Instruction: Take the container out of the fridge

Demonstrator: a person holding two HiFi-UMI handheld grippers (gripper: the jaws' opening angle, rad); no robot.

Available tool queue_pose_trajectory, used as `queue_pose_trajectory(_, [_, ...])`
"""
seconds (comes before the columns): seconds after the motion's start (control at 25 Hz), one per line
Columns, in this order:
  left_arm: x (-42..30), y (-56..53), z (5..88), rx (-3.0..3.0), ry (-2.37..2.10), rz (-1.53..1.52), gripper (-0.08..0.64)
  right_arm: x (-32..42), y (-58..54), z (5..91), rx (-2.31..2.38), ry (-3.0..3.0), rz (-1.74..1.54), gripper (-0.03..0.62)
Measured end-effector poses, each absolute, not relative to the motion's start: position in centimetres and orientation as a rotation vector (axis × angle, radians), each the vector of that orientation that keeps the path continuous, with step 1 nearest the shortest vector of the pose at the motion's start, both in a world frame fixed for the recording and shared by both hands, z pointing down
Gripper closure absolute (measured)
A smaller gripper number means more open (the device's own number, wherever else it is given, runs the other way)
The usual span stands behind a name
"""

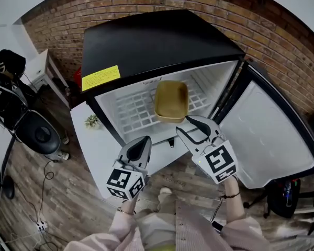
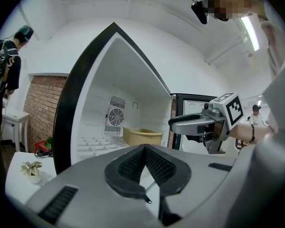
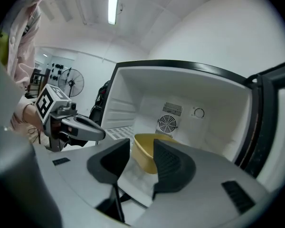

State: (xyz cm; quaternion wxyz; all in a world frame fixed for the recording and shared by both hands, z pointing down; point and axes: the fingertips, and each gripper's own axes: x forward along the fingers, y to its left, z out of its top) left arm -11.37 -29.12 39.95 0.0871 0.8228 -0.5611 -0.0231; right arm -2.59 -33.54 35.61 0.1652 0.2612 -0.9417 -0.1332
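Head view: a black mini fridge (image 1: 146, 41), its door (image 1: 272, 135) open, stands on a wooden floor (image 1: 68, 192) against a red brick wall (image 1: 282, 46). The yellow rectangular plastic container (image 1: 171, 101) sits on the fridge's wire shelf (image 1: 131, 111), just beyond the right hand-held gripper (image 1: 183, 124), whose jaws are parted and empty. The left hand-held gripper (image 1: 145, 141) is closed on nothing.

Head view overhead — all face fridge (image 1: 157, 41), seemingly near.

Left claw (image 2: 144, 148): we see its jaws closed, pad against pad.
Container (image 2: 142, 137): yellow, we find it on the fridge shelf (image 2: 91, 144), beyond the claw.
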Motion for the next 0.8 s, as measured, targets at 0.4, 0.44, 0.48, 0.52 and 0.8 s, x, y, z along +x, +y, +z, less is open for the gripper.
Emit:
queue_pose_trajectory(0.4, [-10.8, -31.2, 40.0, 2.428, -1.71, -0.068, 0.571, -5.2, -35.3, 36.1, 0.371, -2.534, -0.513, 0.433])
queue_pose_trajectory(0.44, [-10.7, -31.3, 40.0, 2.427, -1.711, -0.069, 0.571, -5.4, -35.4, 36.2, 0.345, -2.521, -0.521, 0.433])
queue_pose_trajectory(0.48, [-10.7, -31.4, 40.1, 2.426, -1.712, -0.07, 0.571, -5.6, -35.4, 36.4, 0.317, -2.513, -0.523, 0.433])
queue_pose_trajectory(0.52, [-10.6, -31.5, 40.1, 2.425, -1.712, -0.071, 0.571, -5.9, -35.5, 36.5, 0.291, -2.505, -0.525, 0.433])
queue_pose_trajectory(0.8, [-10.2, -31.6, 40.5, 2.427, -1.668, -0.066, 0.571, -6.7, -35.2, 38.2, 0.11, -2.326, -0.555, 0.433])
